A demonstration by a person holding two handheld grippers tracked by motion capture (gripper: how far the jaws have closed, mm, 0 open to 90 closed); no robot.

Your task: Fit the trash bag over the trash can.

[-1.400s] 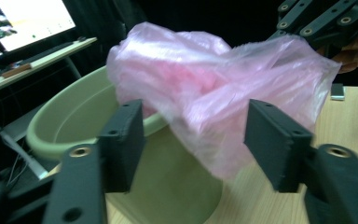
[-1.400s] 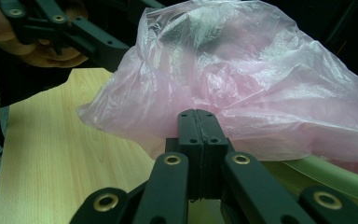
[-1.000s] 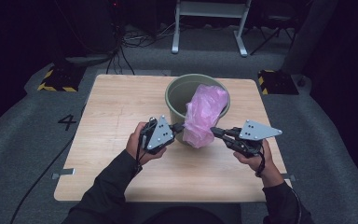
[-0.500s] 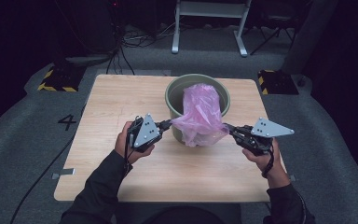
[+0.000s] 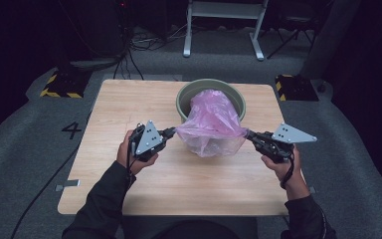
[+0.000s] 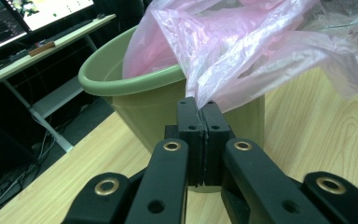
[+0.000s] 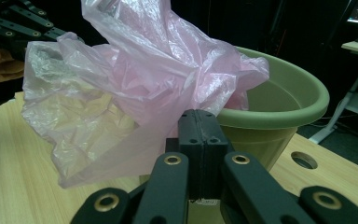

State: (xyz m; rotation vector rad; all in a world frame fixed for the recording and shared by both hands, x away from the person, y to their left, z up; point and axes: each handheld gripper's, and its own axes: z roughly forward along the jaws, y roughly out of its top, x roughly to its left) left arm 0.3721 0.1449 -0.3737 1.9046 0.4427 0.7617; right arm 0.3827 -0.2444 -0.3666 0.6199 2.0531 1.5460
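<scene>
Both pairs of jaws are clamped on thin plastic: in the left gripper view the left gripper (image 6: 202,108) has its two black pads pressed flat together at the centre of the frame, a pinch of the pink plastic bag (image 6: 242,51) rising from their tips, though these jaws have just been easing open a little with the film between them; in the right gripper view the right gripper (image 7: 200,119) is likewise squeezed tight at mid-frame on another edge of the bag (image 7: 135,88). In the high view the left gripper (image 5: 171,133) sits left of centre and the right gripper (image 5: 248,134) right of centre, with the bag (image 5: 211,122) stretched between them, its mouth pulled wide and its edges drawn to a point at each set of tips. The bag is translucent pale pink, crinkled and glossy, bunched upward in the middle and sagging in loose folds over the near side of the green bucket (image 5: 186,94), which stands on the wooden table (image 5: 129,99) in the upper middle of the frame. Part of the plastic lies inside the bucket's rim, part hangs outside against its wall. The person's hands grip the tools from the lower edge, dark sleeves below.
</scene>
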